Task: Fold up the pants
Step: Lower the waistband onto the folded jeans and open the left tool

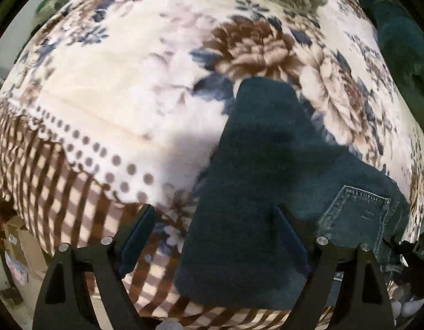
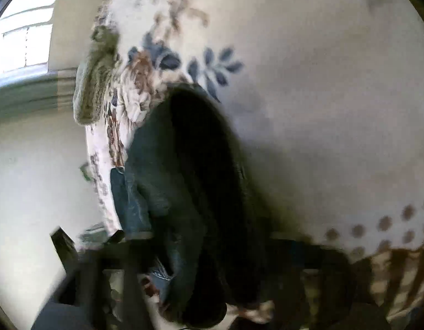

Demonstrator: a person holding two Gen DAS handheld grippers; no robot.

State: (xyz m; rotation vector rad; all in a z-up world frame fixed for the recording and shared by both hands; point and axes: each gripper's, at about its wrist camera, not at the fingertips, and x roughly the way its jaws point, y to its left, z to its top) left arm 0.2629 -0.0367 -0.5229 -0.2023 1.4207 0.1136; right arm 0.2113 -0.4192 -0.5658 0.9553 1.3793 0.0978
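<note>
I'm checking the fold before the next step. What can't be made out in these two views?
- Right hand-held gripper, right wrist view: smeared by motion blur; its grip on the jeans is unreadable.
- Jeans waistband, left wrist view: cut off past the pocket at the lower right edge.
- Dark cloth, left wrist view: cropped by the rim, unidentifiable.

I saw a blurred view of dark blue jeans [image 2: 184, 181] lying on a cream floral blanket [image 2: 322, 110], bunched towards my right gripper [image 2: 201, 258]. Its fingers were smeared by motion, so the grip was unclear. A window [image 2: 24, 27] glowed at upper left.
</note>
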